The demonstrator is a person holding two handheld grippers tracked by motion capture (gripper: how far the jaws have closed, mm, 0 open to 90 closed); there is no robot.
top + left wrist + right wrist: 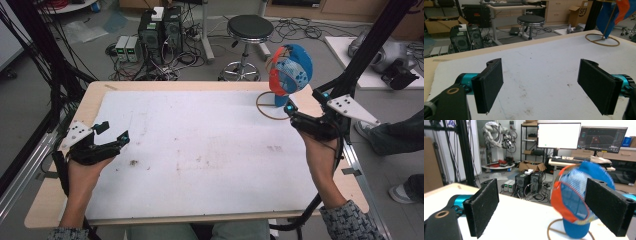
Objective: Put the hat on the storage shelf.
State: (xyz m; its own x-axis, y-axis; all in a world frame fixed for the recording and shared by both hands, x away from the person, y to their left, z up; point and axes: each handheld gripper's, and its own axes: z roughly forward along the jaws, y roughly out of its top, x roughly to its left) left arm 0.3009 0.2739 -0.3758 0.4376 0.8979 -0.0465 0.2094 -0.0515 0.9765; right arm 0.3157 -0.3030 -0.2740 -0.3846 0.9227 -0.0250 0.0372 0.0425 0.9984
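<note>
Nearest the high camera, two forearms in patterned grey sleeves entering from the near edge of the wooden table point(95, 95), topped by a stained white sheet point(200, 150). Left hand point(82, 172) near the left edge, holding the black left gripper point(114, 135) with teal accents, jaws spread wide apart, nothing between them. Right hand point(317, 155) near the right edge, holding the matching right gripper point(305, 106), jaws likewise apart and empty, aimed toward the far right corner. At that far right corner, a blue and orange mesh cap point(290, 70) propped on a thin brass-coloured wire stand with a ring base point(270, 107) lying flat on the sheet; inside of the cap facing the person, nothing seen in it. No container on the tabletop. From the left gripper view, two black padded jaws wide apart over bare sheet, the ring base at the far right corner, a black round stool point(531, 20) and computer towers point(464, 37) on the floor beyond the far edge. From the right gripper view, the cap point(576, 195) just ahead between the parted jaws but not touched, and, unseen from above, two monitors point(559, 135) on a desk and cardboard boxes point(531, 166) behind.
</note>
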